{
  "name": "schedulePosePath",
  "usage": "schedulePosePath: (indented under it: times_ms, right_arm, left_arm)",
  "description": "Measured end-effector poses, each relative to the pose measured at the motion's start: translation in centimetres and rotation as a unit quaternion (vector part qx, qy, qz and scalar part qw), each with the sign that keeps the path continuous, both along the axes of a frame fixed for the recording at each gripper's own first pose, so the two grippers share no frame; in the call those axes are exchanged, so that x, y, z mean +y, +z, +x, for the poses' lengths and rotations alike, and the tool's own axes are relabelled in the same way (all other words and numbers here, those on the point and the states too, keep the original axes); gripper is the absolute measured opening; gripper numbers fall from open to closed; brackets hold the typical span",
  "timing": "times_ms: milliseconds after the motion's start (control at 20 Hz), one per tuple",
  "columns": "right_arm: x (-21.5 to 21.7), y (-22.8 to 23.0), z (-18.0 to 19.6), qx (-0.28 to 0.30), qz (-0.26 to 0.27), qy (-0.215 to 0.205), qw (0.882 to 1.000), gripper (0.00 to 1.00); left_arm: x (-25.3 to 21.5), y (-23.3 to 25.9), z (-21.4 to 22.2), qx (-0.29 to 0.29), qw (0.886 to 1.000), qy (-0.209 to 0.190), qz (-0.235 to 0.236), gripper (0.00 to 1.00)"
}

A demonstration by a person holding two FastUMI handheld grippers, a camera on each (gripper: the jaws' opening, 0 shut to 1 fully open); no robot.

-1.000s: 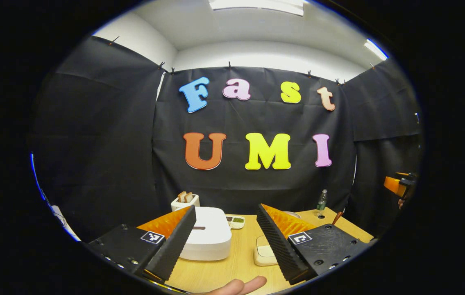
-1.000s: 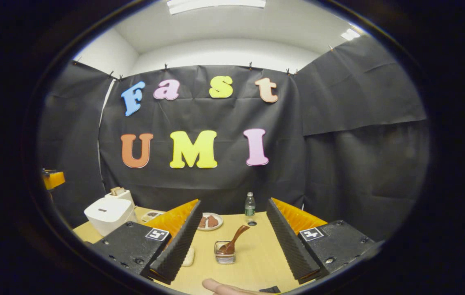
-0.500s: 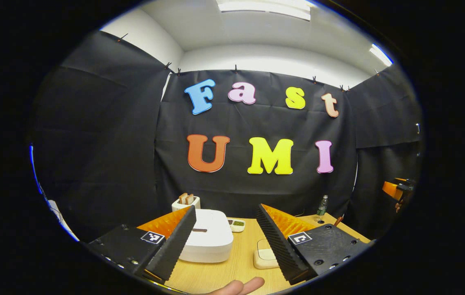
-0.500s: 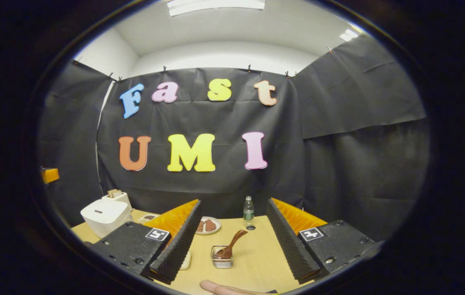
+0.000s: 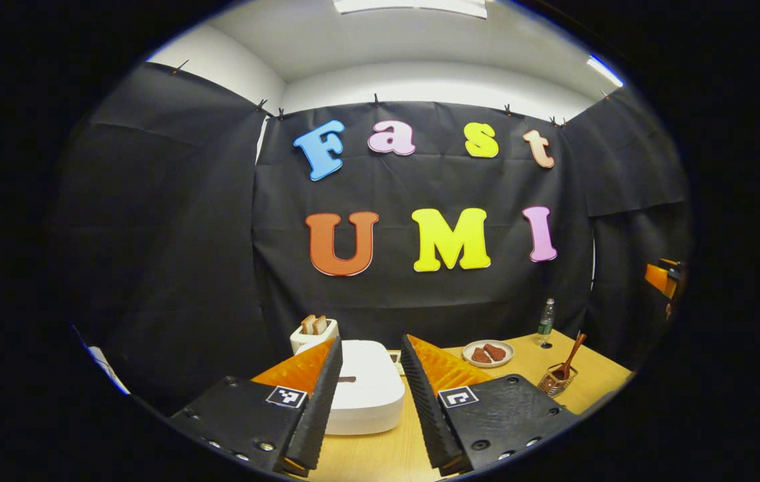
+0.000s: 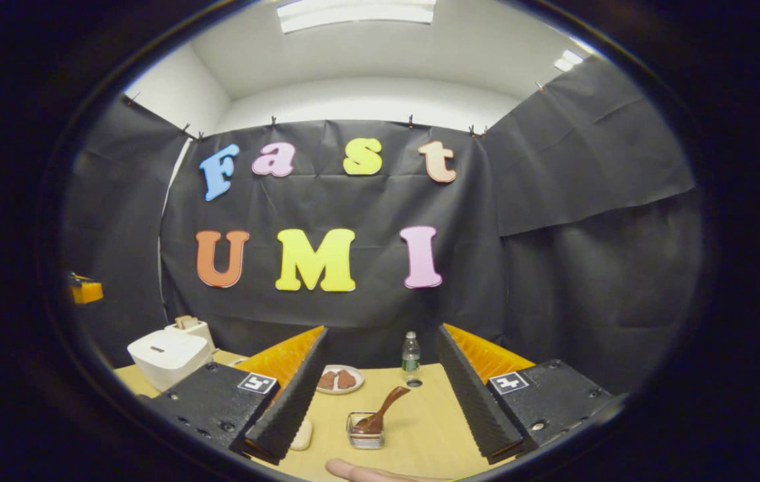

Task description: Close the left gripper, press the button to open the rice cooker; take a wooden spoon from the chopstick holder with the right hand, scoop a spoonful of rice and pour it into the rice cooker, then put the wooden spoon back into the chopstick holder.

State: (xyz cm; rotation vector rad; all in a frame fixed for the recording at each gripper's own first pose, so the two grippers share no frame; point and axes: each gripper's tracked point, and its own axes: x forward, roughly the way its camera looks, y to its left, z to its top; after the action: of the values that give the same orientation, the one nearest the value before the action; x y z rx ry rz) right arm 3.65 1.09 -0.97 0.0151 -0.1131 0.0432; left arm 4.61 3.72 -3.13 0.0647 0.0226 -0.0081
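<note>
We're at step one: the jaws have to shut before the button press. In the left gripper view the left gripper (image 5: 369,402) hangs above the near edge of the table (image 5: 380,455), fingers partly apart with a clear gap between them, holding nothing. Straight ahead through that gap sits the cooker (image 5: 366,391), lid down. A dark slot on its top may be the button; we can't tell for sure. Behind it, far left, a toaster (image 5: 313,333) with bread in it.

Going right: a plate (image 5: 488,353) of brown pieces, a bottle (image 5: 545,320) at the far edge, then the holder (image 5: 554,381) with the spoon (image 5: 570,356) leaning out of it, well apart from the cooker. The rice supply isn't something we can pick out.

In the right gripper view the right gripper (image 6: 380,402) is wide open and empty, hovering at the near side and lined up on the holder (image 6: 365,430), spoon (image 6: 385,405) handle tilted up to the right. The cooker (image 6: 167,356) shows at far left.

Next move, as we judge it: shut the left fingers fully, bring the tips down onto the cooker's top and press. The right hand waits, then goes in for the handle.
</note>
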Motion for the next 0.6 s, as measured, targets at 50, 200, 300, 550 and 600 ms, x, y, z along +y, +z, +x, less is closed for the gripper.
schedulePosePath:
  times_ms: [50, 200, 300, 550, 600]
  right_arm:
    - [0.2, -0.3, 0.4, 0.003, -0.002, 0.003, 1.000, 0.97]
    - [0.1, -1.4, 1.7, 0.009, -0.008, -0.004, 1.000, 1.00]
    - [-0.1, -2.3, 2.6, 0.014, -0.013, -0.011, 1.000, 0.97]
    - [-0.5, -4.4, 5.0, 0.037, -0.008, -0.010, 0.999, 1.00]
    - [-0.7, -4.7, 5.5, 0.040, -0.008, -0.012, 0.999, 1.00]
  left_arm:
    - [0.1, -0.3, 0.3, 0.001, 1.000, 0.001, 0.005, 0.57]
    - [1.7, -0.9, 1.6, 0.005, 1.000, 0.030, 0.005, 0.57]
    - [2.5, -2.1, 2.8, 0.028, 0.999, 0.039, -0.013, 0.06]
    - [2.7, -5.4, 6.6, 0.083, 0.996, 0.031, -0.009, 0.07]
    - [3.2, -6.2, 7.5, 0.096, 0.995, 0.042, -0.001, 0.07]
